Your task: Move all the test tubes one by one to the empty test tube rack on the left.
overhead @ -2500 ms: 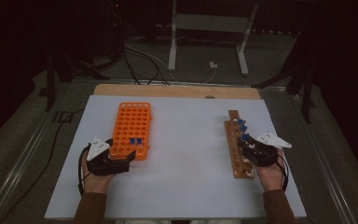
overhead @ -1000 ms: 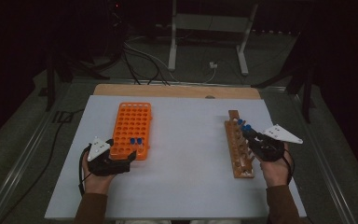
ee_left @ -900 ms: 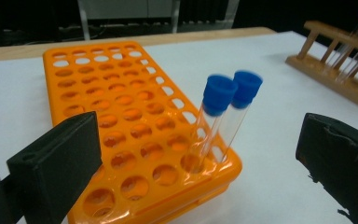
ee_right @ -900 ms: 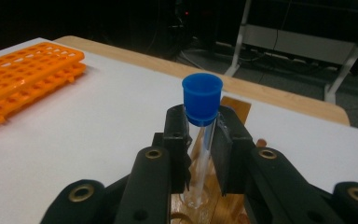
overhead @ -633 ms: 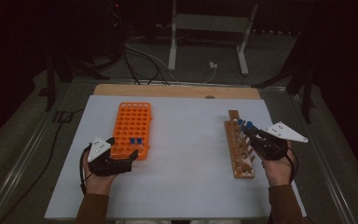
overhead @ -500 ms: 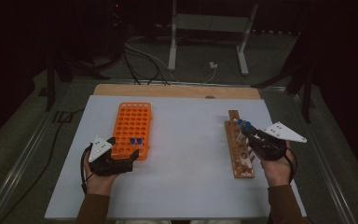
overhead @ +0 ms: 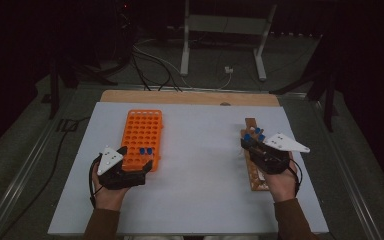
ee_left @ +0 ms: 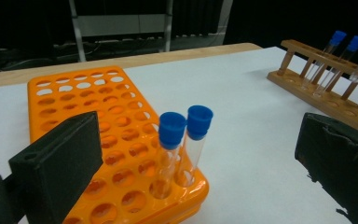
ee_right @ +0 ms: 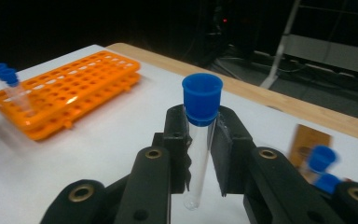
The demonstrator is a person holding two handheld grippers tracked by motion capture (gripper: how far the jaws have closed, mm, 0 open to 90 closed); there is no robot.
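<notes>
High view: on the white table (overhead: 200,200) the orange rack (overhead: 141,136) sits left, the wooden rack (overhead: 254,155) right. The right gripper (ee_right: 199,140) is clamped on a blue-capped tube (ee_right: 199,135) above the wooden rack; carry it upright and level across. The left gripper (overhead: 132,161), jaws apart, straddles the orange rack's near end to steady it.

Two racks, one orange plastic rack (overhead: 143,135), one wooden rack (overhead: 255,170), two capped tubes (ee_left: 179,144) in the orange.
</notes>
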